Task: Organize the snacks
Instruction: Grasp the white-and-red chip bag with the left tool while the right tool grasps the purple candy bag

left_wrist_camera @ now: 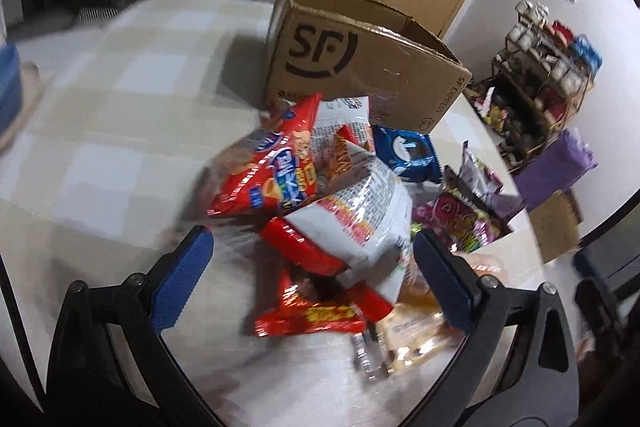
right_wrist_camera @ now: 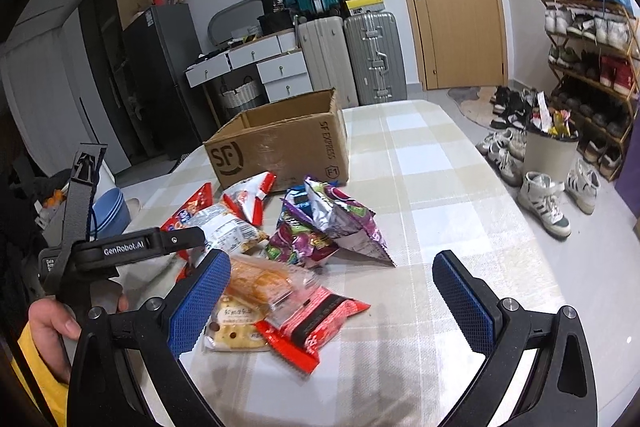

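A heap of snack packs lies on the checked tablecloth [right_wrist_camera: 420, 163] in front of an open SF cardboard box [right_wrist_camera: 280, 143] [left_wrist_camera: 360, 67]. In the left wrist view my left gripper [left_wrist_camera: 312, 279] is open, hovering over a red chip bag [left_wrist_camera: 272, 179], a white-and-red pack [left_wrist_camera: 360, 223] and a red wrapper [left_wrist_camera: 316, 315]; a blue cookie pack [left_wrist_camera: 412, 155] lies near the box. My right gripper [right_wrist_camera: 332, 303] is open above a bread pack [right_wrist_camera: 260, 283] and a red pack [right_wrist_camera: 316, 323]. A purple bag [right_wrist_camera: 348, 223] lies further on. The left gripper's black finger [right_wrist_camera: 176, 239] reaches in from the left.
Stacked blue bowls [right_wrist_camera: 112, 215] sit at the table's left edge. A person's hand [right_wrist_camera: 52, 323] holds the left tool. On the floor to the right stand a bin [right_wrist_camera: 550, 151], loose shoes [right_wrist_camera: 548, 199] and a shoe rack [right_wrist_camera: 592, 39]. Suitcases [right_wrist_camera: 372, 59] stand behind the table.
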A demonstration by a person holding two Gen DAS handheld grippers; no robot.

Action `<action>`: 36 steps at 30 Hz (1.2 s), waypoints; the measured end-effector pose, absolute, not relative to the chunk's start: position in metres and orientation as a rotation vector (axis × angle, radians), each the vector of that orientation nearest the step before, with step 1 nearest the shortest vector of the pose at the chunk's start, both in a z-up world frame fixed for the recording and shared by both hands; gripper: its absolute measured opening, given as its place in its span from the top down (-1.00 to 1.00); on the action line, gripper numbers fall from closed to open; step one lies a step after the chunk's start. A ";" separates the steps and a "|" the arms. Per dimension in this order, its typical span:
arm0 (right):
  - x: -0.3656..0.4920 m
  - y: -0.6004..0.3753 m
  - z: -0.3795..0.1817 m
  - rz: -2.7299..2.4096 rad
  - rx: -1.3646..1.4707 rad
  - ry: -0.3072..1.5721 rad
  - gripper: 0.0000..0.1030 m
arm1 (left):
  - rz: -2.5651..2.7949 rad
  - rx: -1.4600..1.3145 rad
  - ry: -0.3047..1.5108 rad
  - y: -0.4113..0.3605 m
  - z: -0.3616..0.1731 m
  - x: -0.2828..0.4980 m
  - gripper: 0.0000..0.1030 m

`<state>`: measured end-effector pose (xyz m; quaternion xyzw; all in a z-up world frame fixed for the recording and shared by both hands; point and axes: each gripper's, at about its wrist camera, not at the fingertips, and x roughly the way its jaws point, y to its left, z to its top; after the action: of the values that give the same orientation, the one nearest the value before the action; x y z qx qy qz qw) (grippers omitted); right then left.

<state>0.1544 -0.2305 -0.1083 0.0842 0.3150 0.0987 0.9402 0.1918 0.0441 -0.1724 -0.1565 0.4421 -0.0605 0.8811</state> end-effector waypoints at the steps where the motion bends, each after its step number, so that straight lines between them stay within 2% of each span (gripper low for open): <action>1: 0.157 -0.233 -0.110 0.201 0.182 0.649 -1.00 | -0.136 -0.351 0.938 0.043 -0.177 0.198 -0.87; 2: 0.158 -0.233 -0.112 0.201 0.189 0.654 -1.00 | -0.141 -0.367 0.950 0.042 -0.180 0.203 -0.81; 3: 0.161 -0.234 -0.114 0.202 0.197 0.661 -1.00 | -0.147 -0.384 0.967 0.041 -0.184 0.208 -0.61; 6: 0.166 -0.238 -0.120 0.207 0.216 0.679 -1.00 | -0.166 -0.424 0.986 0.036 -0.193 0.222 -0.45; 10: 0.166 -0.240 -0.125 0.210 0.226 0.689 -1.00 | -0.165 -0.400 0.975 0.020 -0.195 0.236 -0.06; 19: 0.160 -0.236 -0.123 0.222 0.237 0.681 -1.00 | -0.178 -0.368 0.951 0.012 -0.188 0.244 0.38; 29: 0.155 -0.234 -0.116 0.234 0.222 0.669 -1.00 | -0.210 -0.393 0.916 0.008 -0.160 0.235 0.40; 36: 0.178 -0.249 -0.097 0.256 0.235 0.645 -1.00 | -0.238 -0.425 0.870 0.034 -0.144 0.196 0.40</action>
<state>0.1775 -0.2492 -0.0971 0.1147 0.3152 0.1251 0.9337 0.1964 0.0337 -0.1444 -0.2038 0.4172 -0.1139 0.8783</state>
